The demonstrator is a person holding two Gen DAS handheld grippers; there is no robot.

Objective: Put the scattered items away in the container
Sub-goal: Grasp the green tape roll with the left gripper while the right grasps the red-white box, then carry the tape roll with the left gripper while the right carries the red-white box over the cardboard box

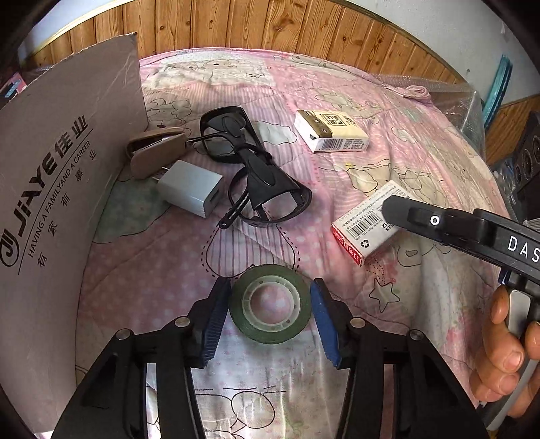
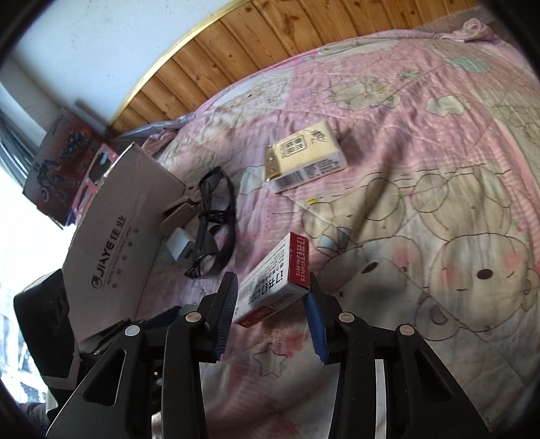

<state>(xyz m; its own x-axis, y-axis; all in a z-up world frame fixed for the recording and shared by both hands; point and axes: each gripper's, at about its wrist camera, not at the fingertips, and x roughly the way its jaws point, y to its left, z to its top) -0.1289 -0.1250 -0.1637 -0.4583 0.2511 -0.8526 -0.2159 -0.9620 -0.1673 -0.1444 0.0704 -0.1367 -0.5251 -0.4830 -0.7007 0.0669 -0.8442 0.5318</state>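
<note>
A bed is carrying everything here, spread with a pink quilt printed with cartoon bears, stars and stripes. Wooden panelling is running along the wall behind the bed, with pale wall above it.

Taking the grey cardboard box marked JIAYE as the landmark: it is standing at the bed's left side. Just beside its wall a beige clip, a white charger and black glasses are lying clustered together. Farther from the box, toward the panelling, a cream packet is lying alone.

The left gripper is standing wide open, its blue pads flanking a green tape roll that is lying flat on the quilt near the box; whether the pads are touching it is unclear.

The right gripper is bracketing a red-and-white staples box, well apart from the cardboard box; the jaws are sitting close against its sides, though a firm grip cannot be confirmed. A person's hand is squeezing that gripper's handle.
</note>
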